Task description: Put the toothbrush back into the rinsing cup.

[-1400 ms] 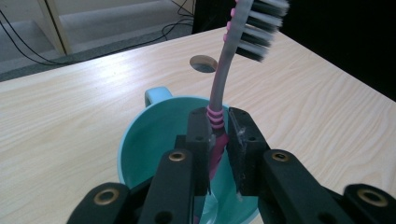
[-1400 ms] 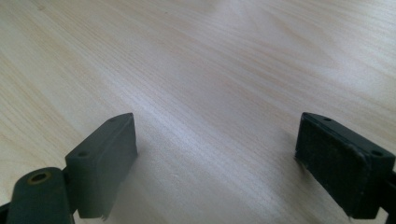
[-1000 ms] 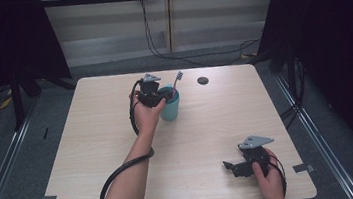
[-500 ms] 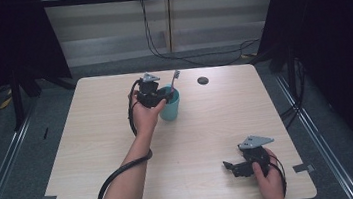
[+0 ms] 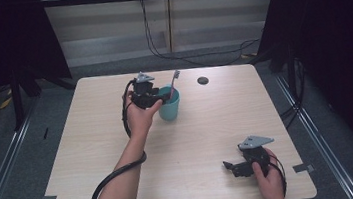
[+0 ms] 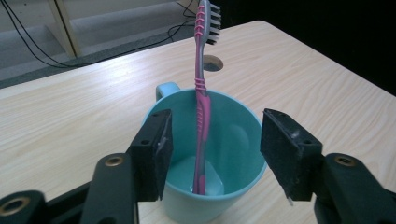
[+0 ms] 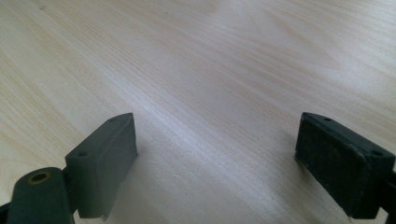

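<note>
A: Where does the teal mug [image 6: 210,154] stand?
B: On the wooden table [image 5: 93,139], far side, with the pink toothbrush [image 6: 201,107] upright inside.
A: And the left gripper [image 6: 215,149]?
B: Jaws just opening, apart beside the toothbrush, not pressing it.
A: The right gripper [image 7: 215,163]?
B: Jaws wide over bare wood.

Pink toothbrush [image 6: 202,112], teal cup [image 6: 233,140]

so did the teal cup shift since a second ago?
No. The teal cup sits the same way from the table's dark hole; only the left gripper jaws have just been opening off the toothbrush.
</note>
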